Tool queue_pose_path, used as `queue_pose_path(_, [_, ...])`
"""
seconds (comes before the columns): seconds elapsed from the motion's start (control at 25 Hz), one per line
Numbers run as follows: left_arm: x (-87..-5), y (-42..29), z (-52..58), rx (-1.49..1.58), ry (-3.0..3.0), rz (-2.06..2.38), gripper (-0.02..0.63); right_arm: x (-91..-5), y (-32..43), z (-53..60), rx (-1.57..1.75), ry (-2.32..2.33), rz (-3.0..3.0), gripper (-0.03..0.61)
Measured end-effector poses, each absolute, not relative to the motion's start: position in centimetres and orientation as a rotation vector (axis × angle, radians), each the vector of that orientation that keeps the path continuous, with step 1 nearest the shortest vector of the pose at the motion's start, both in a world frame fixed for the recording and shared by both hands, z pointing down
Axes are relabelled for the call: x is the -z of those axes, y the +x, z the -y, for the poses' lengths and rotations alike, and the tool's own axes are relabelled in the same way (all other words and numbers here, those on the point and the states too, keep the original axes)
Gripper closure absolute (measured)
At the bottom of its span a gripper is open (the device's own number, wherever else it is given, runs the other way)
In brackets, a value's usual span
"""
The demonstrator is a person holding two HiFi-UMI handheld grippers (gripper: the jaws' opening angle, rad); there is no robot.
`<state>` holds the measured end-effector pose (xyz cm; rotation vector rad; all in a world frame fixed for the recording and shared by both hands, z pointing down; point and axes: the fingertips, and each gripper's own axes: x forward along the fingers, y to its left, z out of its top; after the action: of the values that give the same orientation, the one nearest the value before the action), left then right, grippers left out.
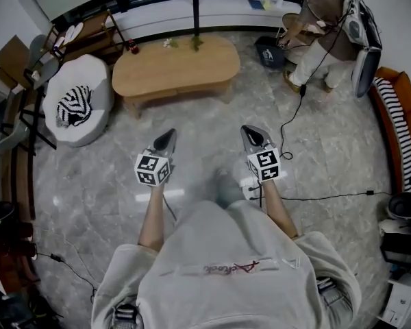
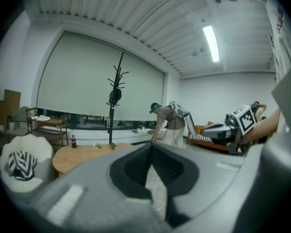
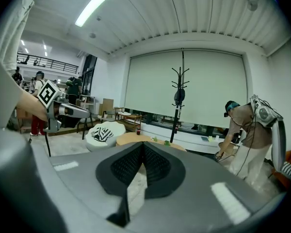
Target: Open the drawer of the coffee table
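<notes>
An oval wooden coffee table (image 1: 175,70) stands ahead on the marble floor, its front panel facing me; I cannot make out a drawer's handle from here. My left gripper (image 1: 166,140) and right gripper (image 1: 255,136) hover side by side well short of the table, both shut and holding nothing. In the left gripper view the table (image 2: 85,154) lies to the left beyond the shut jaws, and the right gripper (image 2: 218,130) shows at the right. The right gripper view has the table (image 3: 136,139) just past the jaw tips.
A white beanbag with a striped cushion (image 1: 79,105) sits left of the table. A coat stand (image 1: 194,9) rises behind it. A person (image 1: 322,29) bends over at the back right. A black cable (image 1: 315,197) crosses the floor. An orange sofa (image 1: 404,115) lines the right edge.
</notes>
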<state>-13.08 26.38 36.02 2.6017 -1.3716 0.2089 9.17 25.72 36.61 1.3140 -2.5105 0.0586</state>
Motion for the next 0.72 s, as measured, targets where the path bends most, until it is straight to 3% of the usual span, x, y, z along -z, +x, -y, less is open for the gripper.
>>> queue_pose_path(0.72, [-36.8, -13.5, -18.5, -0.248, 2.571, 1.433, 0.618, -38.1, 8.9, -16.5, -0.081, 1.274, 2.563, 0.575])
